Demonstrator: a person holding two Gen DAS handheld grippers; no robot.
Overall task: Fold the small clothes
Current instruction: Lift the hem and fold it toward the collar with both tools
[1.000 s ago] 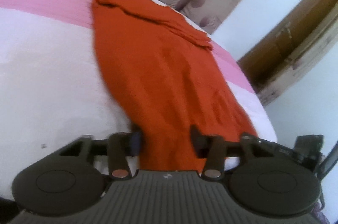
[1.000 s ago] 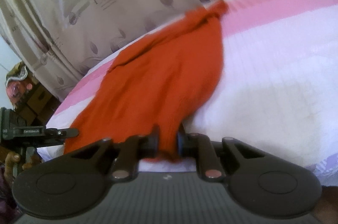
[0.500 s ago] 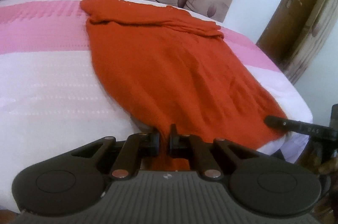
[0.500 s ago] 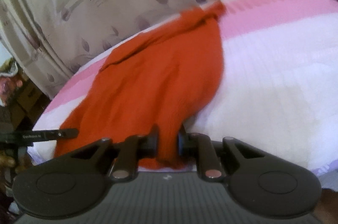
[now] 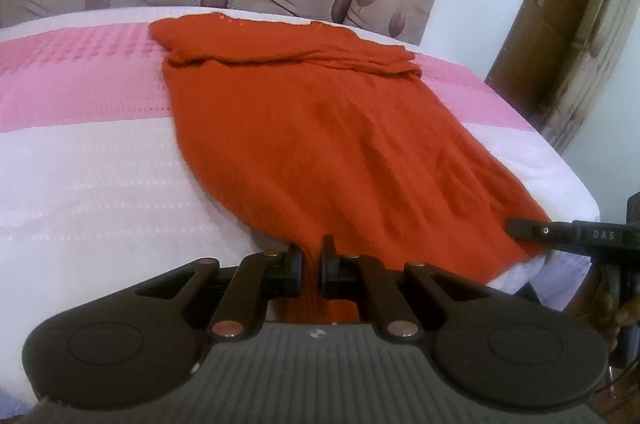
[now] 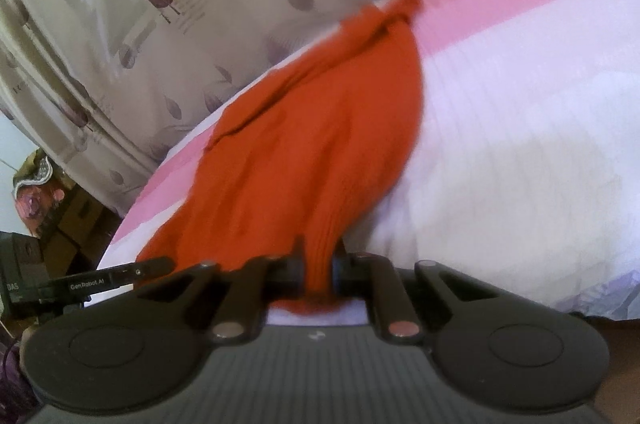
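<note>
The left gripper (image 5: 311, 266) and the right gripper (image 6: 319, 274) each pinch the near hem of the orange top (image 5: 320, 128), fingers closed tight on the cloth. It lies flat on the pink and white bed (image 5: 88, 176). Lift both corners evenly, then carry them to the far end. The sleeves there look bunched, hard to make out.

Orange-red knit garment (image 5: 320, 128) (image 6: 320, 152) lies spread flat on the pink-and-white bed (image 5: 80, 160), mostly smooth. Far end is bunched into a folded ridge on the pink band. Near hem reaches the bed's edge, two corners gathered and pinched.
</note>
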